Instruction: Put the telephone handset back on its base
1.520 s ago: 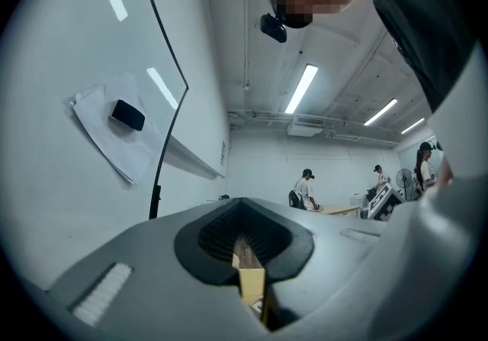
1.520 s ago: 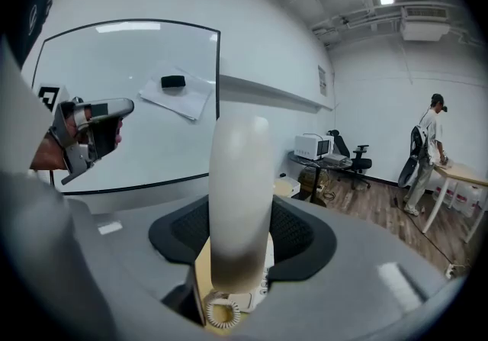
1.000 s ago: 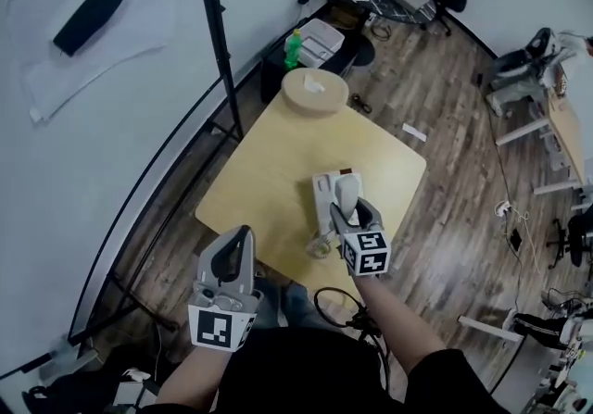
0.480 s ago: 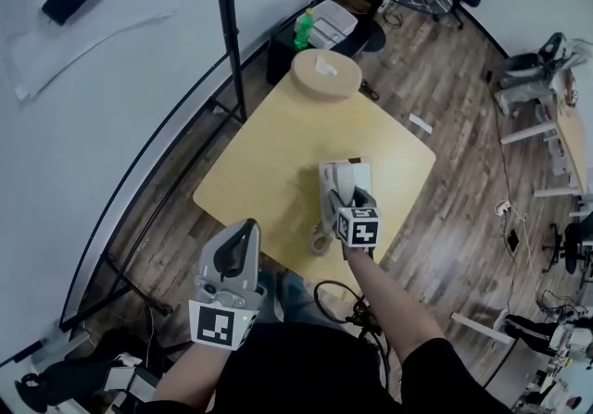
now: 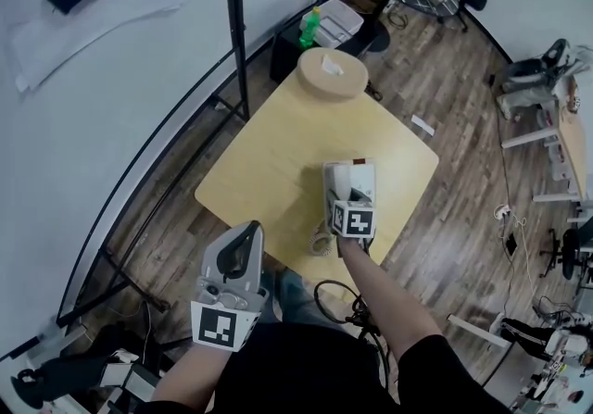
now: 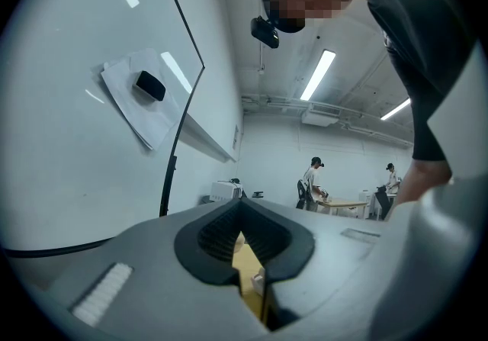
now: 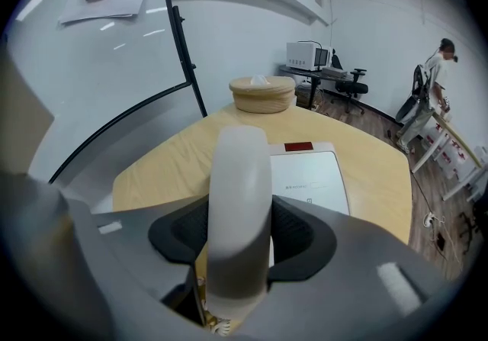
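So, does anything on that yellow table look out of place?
Only the white telephone handset: it looks not yet seated on its white base, clamped over it in the right gripper. The curly cord bunches at the near edge of the table. Nothing spilled.

Handset: smooth pale-grey plastic, soft satin sheen.
Base: white plastic, matt, flat-faced; small dark-red panel at far edge.
Bench: pale wood-grain top, smooth, low sheen.
Left gripper and right gripper: moulded grey plastic, matt; jaws faced with black ribbed pads, rubbery in look.
Round box: light wood, matt; white paper tissue in lid.
Floor: brown wood planks, slightly glossy.
Whiteboard: glossy white, reflective.
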A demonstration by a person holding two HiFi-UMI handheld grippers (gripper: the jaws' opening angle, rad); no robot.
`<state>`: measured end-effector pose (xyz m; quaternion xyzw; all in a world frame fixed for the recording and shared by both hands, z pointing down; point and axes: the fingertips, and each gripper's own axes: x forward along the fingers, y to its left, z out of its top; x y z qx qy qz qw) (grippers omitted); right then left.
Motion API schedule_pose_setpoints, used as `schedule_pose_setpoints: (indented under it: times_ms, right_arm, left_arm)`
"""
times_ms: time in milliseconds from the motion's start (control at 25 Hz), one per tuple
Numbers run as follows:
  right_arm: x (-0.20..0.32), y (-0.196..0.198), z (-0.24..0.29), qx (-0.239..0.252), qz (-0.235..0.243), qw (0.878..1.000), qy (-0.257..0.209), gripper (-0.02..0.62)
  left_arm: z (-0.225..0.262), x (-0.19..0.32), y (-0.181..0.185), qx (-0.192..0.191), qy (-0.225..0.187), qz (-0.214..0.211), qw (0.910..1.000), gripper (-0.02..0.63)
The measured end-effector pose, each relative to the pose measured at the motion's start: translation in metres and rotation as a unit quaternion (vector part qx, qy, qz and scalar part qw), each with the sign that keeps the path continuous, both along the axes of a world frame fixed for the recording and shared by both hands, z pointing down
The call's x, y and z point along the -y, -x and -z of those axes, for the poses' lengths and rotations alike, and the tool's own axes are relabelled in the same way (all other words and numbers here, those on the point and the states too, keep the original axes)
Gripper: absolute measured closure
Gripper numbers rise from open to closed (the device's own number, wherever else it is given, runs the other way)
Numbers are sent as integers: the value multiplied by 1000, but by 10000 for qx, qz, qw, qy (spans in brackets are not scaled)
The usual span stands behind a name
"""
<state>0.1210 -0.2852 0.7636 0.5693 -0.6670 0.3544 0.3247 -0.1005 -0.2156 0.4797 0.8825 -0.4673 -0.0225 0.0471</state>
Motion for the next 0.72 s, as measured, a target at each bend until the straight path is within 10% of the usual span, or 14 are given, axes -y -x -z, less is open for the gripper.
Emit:
schedule_pose_setpoints:
  times_ms: [720]
  right_arm:
    - [5, 6, -19, -405, -111, 9982, 423, 365]
  left_arm:
    - [-10, -6, 6, -20, 119, 4, 9999, 606]
